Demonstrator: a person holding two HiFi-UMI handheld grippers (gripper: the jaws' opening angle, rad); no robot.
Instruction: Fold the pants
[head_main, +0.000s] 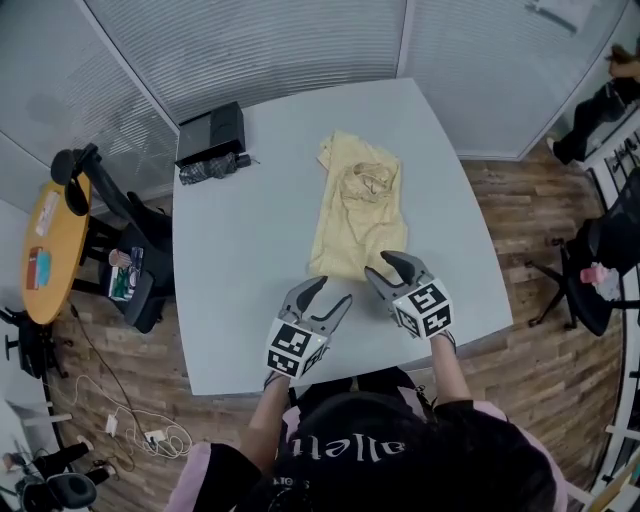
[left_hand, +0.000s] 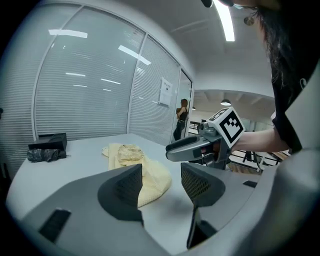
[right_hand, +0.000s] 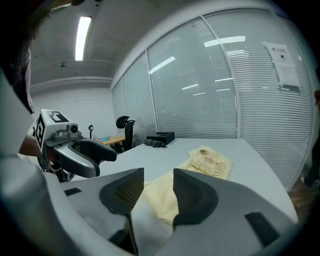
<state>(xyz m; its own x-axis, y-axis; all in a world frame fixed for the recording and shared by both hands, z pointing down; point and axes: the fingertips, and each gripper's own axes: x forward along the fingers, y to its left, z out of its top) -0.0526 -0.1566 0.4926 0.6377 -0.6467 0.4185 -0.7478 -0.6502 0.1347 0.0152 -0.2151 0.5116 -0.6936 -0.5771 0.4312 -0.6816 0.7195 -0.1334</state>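
Note:
Pale yellow pants (head_main: 357, 205) lie folded into a narrow stack on the grey table (head_main: 235, 270), with a crumpled part at the far end. Both grippers hover over the table's near edge, just short of the pants' near end. My left gripper (head_main: 333, 290) stands open with nothing between its jaws, and from its own view (left_hand: 161, 182) the pants (left_hand: 131, 161) lie ahead and to the left. My right gripper (head_main: 383, 267) is open and empty too. Past its jaws (right_hand: 157, 187) the pants (right_hand: 207, 161) stretch away on the table.
A black box (head_main: 212, 133) and a dark bundle (head_main: 210, 168) sit at the table's far left corner. An orange round table (head_main: 50, 245) and office chairs (head_main: 135, 245) stand to the left, another chair (head_main: 600, 270) to the right. Blinds-covered glass walls close the back.

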